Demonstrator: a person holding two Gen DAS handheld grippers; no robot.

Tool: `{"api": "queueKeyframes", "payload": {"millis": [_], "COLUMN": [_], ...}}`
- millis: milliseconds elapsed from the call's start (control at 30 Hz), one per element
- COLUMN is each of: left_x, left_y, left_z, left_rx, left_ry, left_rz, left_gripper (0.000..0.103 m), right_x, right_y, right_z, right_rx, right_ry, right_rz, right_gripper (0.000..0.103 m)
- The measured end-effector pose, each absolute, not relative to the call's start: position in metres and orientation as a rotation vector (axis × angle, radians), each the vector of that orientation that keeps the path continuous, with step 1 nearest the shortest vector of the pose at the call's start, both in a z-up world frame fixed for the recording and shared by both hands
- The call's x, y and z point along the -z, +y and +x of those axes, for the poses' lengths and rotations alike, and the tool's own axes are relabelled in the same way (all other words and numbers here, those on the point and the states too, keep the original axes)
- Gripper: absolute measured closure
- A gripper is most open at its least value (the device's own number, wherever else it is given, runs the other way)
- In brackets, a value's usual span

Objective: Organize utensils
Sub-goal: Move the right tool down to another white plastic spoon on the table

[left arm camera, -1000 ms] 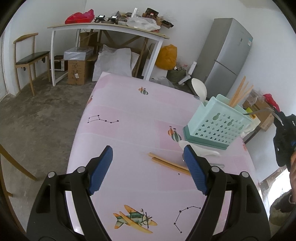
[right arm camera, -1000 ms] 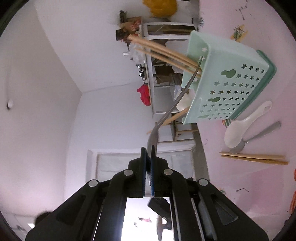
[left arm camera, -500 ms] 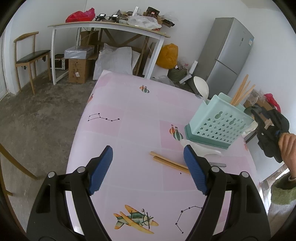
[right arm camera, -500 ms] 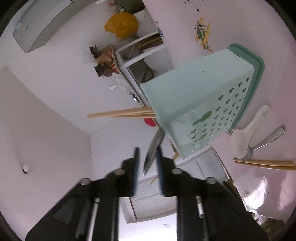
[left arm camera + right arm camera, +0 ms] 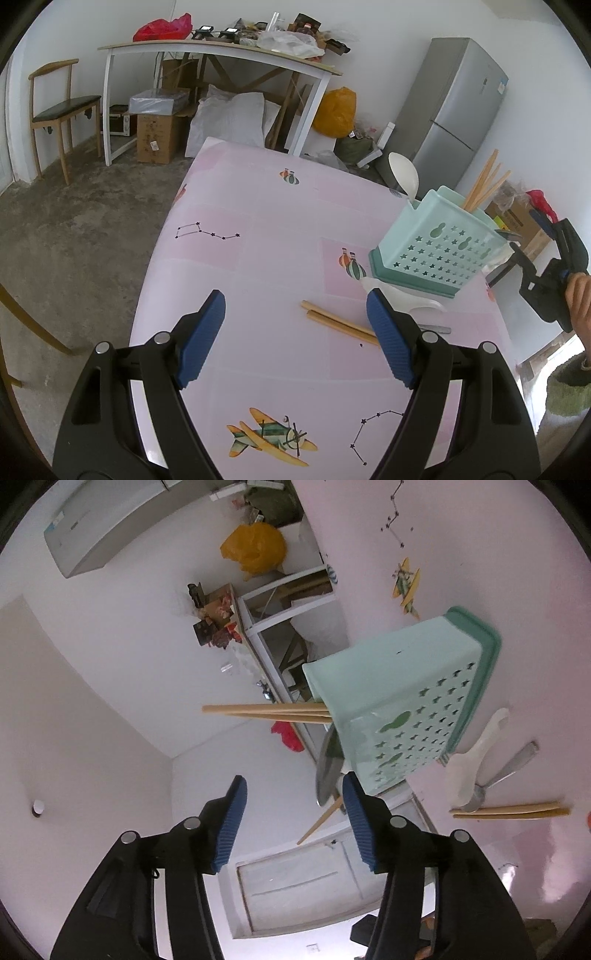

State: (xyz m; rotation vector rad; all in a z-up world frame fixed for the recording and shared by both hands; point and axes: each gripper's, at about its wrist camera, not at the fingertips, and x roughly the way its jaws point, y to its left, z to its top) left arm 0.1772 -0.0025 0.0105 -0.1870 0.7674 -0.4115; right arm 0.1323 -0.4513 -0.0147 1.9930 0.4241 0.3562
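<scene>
A mint slotted basket [image 5: 439, 247] stands on the pink table [image 5: 258, 229] at the right, holding wooden chopsticks [image 5: 484, 184] and a white spoon [image 5: 404, 177]. My right gripper [image 5: 293, 794] is level at the basket's [image 5: 402, 694] rim with its jaws opening. A metal utensil [image 5: 327, 771] sticks out of the basket between the pads, close to the right one, with neither pressing it. On the table in front of the basket lie two chopsticks [image 5: 340, 323], a white spoon [image 5: 417, 301] and a metal spoon [image 5: 509, 768]. My left gripper [image 5: 295, 332] hangs open and empty above the table.
Past the table's far edge are a grey fridge [image 5: 450, 110], a yellow bag [image 5: 334, 110], and a white side table [image 5: 221, 51] with clutter on top and boxes beneath. A wooden chair [image 5: 62, 103] stands at the left. A person's hand [image 5: 578, 295] holds the right gripper.
My right gripper has let go of the metal utensil, which now rests in the basket, and its jaws have spread. It rolled and came lower beside the basket. The left gripper has not moved.
</scene>
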Motion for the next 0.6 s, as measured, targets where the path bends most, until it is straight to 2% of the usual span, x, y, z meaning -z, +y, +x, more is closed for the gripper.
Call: {"api": "queueKeyframes", "payload": {"millis": [300,600], "left_x": [-0.008,0.007], "left_y": [-0.002,-0.011], "left_z": [0.176,0.165], "left_rx": [0.417,0.457], "left_ry": [0.769,0.814], "left_rz": [-0.197,-0.166], "left_gripper": [0.028,0.028], "right_x": [0.018,0.029], "right_y": [-0.451,-0.431], "right_z": [0.077,0.047], "right_rx": [-0.205,-0.132], "right_ry": [0.449,0.663], "right_rz": [1.855,1.562], "right_gripper": [0.047,0.047]}}
